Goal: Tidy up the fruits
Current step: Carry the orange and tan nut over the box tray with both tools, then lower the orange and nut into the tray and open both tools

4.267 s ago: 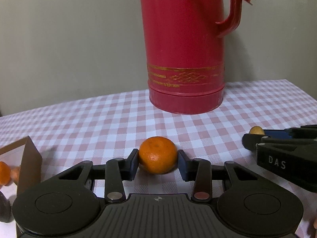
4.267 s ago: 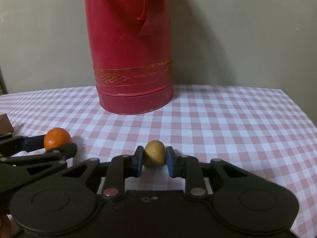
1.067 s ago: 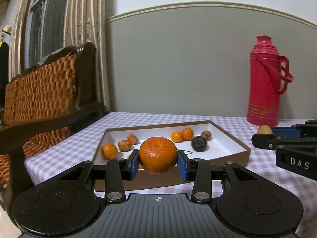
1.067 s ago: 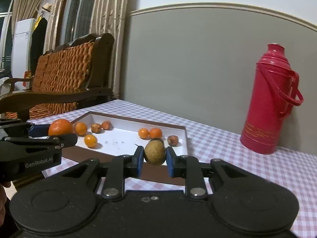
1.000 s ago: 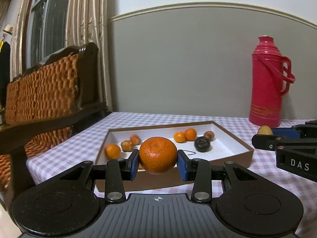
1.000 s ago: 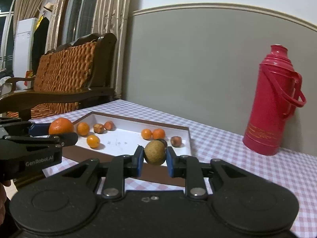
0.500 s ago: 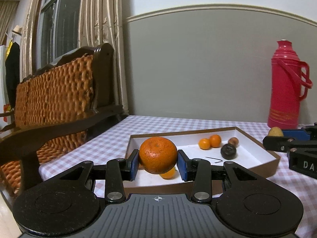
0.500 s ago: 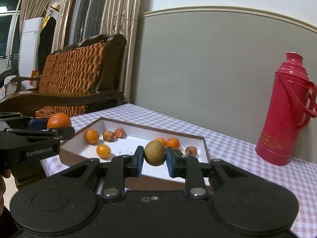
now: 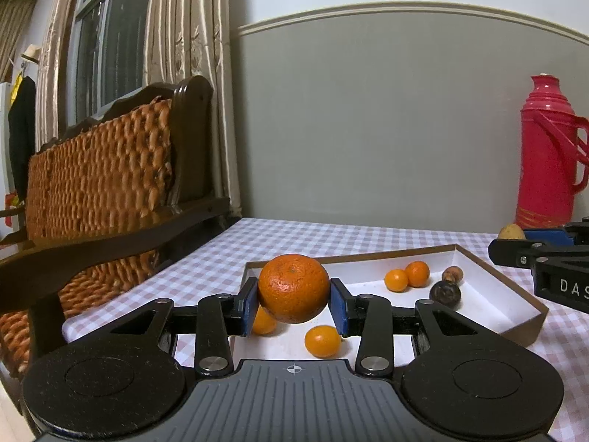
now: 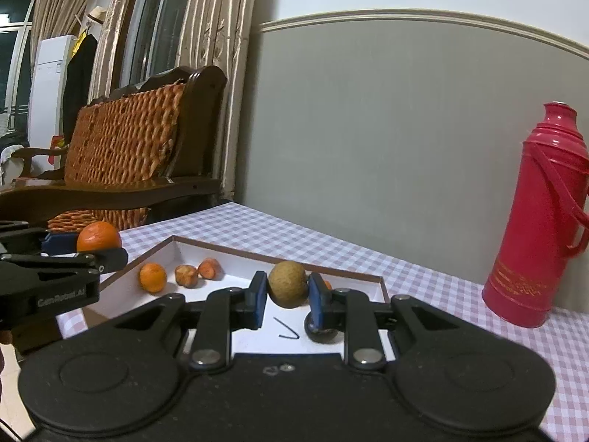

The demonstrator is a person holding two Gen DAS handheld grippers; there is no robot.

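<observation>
Table: wore a pink-and-white checked tablecloth (image 9: pixel 302 237).
On it: a shallow brown cardboard tray (image 9: pixel 522 294); a red thermos (image 10: pixel 533 235) stood apart.

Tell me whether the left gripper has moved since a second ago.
Yes. The left gripper, shut on the orange, has come closer to the tray, which now looks larger, with the thermos further right.

My left pads clamp a round, dimpled orange mandarin (image 9: pixel 293 288); my right pads clamp a small, dull brown-yellow round fruit (image 10: pixel 287 289), both raised above the shallow white, brown-rimmed cardboard tray (image 9: pixel 495 296).
</observation>
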